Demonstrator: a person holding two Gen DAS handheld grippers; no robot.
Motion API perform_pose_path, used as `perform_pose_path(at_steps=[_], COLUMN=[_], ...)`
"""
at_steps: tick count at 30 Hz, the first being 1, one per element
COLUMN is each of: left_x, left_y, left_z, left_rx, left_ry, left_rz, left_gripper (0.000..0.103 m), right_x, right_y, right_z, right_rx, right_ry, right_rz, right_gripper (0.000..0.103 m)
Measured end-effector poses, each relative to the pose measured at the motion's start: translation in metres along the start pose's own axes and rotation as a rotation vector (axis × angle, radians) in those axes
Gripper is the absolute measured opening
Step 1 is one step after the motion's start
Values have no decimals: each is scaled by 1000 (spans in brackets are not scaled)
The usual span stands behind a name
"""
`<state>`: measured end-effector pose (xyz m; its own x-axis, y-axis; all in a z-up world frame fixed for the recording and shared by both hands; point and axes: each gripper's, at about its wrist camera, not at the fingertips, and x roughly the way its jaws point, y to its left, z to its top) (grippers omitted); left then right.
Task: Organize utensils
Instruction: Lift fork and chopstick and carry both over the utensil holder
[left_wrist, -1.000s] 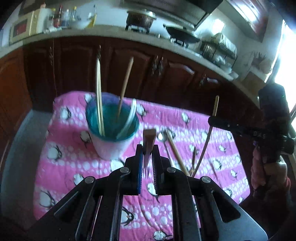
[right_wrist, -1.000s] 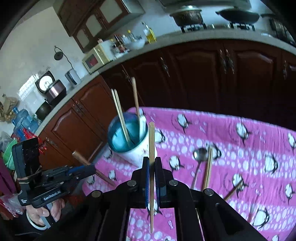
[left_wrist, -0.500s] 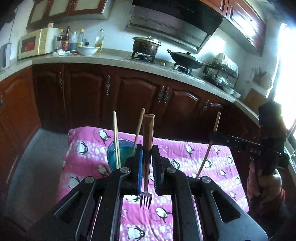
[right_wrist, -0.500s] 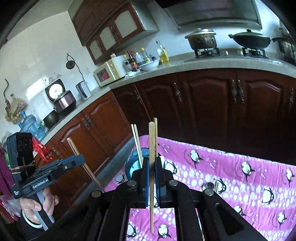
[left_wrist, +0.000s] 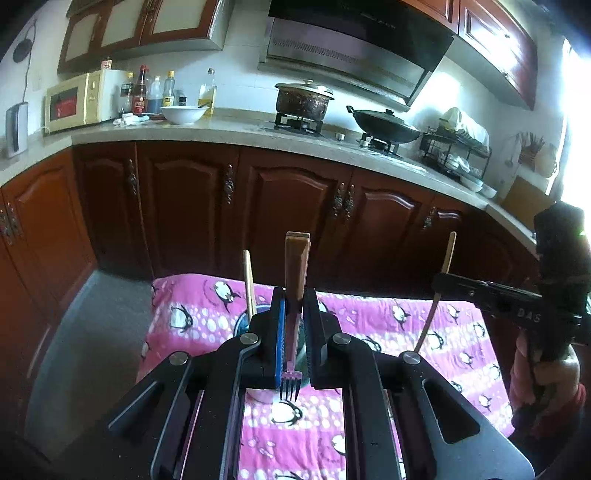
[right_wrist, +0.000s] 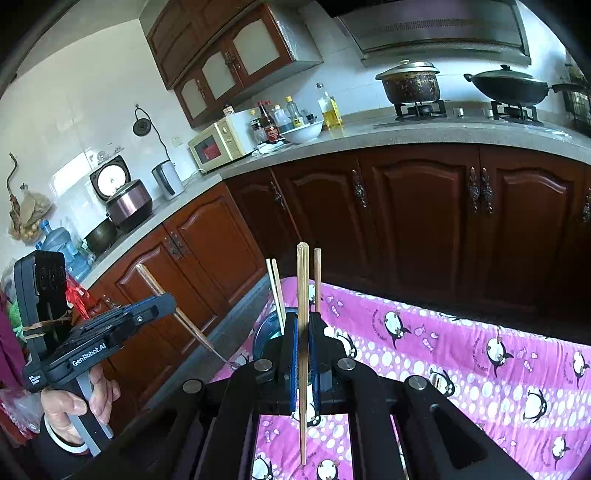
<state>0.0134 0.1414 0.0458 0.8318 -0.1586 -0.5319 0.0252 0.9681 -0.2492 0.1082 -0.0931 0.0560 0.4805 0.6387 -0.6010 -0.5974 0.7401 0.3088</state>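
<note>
- The round cup with a teal inside and pale outer wall (left_wrist: 242, 325) stands on the pink penguin-print cloth (left_wrist: 369, 317), mostly hidden behind the gripper bodies in both views.
- Three slim wooden chopsticks (right_wrist: 276, 291) stand upright in that cup, their blunt ends above its rim.
- The left gripper (left_wrist: 293, 339) has its jaws clamped on a fork with a flat wooden handle and metal tines (left_wrist: 295, 280); the handle points up, the tines down over the cloth just in front of the cup.
- The right gripper (right_wrist: 303, 350) has its jaws pressed together on a single pale bamboo chopstick (right_wrist: 303, 288), held upright, its thin tip hanging above the cloth.
- The cloth is quilted, with white dots and black-and-white penguins.
- Behind it runs a row of glossy dark-red wooden cabinet doors (right_wrist: 413, 214) under a speckled stone counter (left_wrist: 221, 127).
</note>
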Motion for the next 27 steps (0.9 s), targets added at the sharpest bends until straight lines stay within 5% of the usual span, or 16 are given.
perform_pose_path(at_steps=[17, 27], left_x=[37, 62], left_y=[27, 32], left_z=[22, 8], left_rx=[-49, -47], left_ry=[-5, 37], left_rz=[23, 40], left_gripper=[8, 8], right_x=[42, 85], right_y=[14, 15], right_z=[46, 66], right_rx=[-28, -42], right_ry=[-48, -84], right_rz=[-9, -22], right_gripper=[5, 5])
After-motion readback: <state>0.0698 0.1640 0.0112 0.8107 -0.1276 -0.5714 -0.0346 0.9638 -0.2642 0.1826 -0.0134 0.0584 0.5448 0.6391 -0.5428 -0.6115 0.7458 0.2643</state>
